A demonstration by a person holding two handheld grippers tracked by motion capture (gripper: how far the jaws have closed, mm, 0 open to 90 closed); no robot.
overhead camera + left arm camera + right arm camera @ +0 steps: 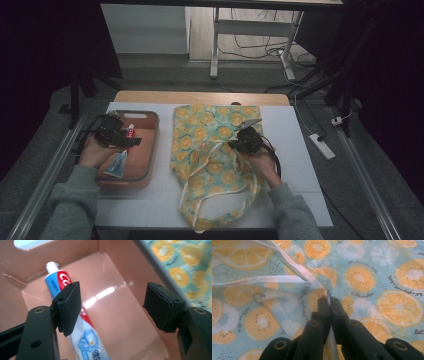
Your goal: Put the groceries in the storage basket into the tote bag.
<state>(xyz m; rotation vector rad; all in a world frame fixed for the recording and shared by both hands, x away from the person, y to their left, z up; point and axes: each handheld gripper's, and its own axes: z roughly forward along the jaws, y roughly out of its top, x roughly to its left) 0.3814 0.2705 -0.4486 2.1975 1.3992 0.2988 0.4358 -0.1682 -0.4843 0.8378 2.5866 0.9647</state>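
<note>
Nearest me, the person's grey sleeves reach forward from the table's near edge. The right gripper [329,302] has its jaws pinched tight on the bag [215,150] at its white-trimmed rim, likely to lift the mouth open. The left gripper [112,307] hovers tilted down into the pink bin [130,322], jaws spread wide above the toothpaste tube [75,322] lying inside, seemingly poised to grab it.

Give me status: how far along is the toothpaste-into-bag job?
Done: the right gripper is shut on the tote bag, pinching fabric at its opening edge. In hand: the left gripper hangs open inside the pink bin, jaws either side of the toothpaste tube but not closed on it. Left, as it looks: grasp the tube, lift it out and put it into the bag.
</note>
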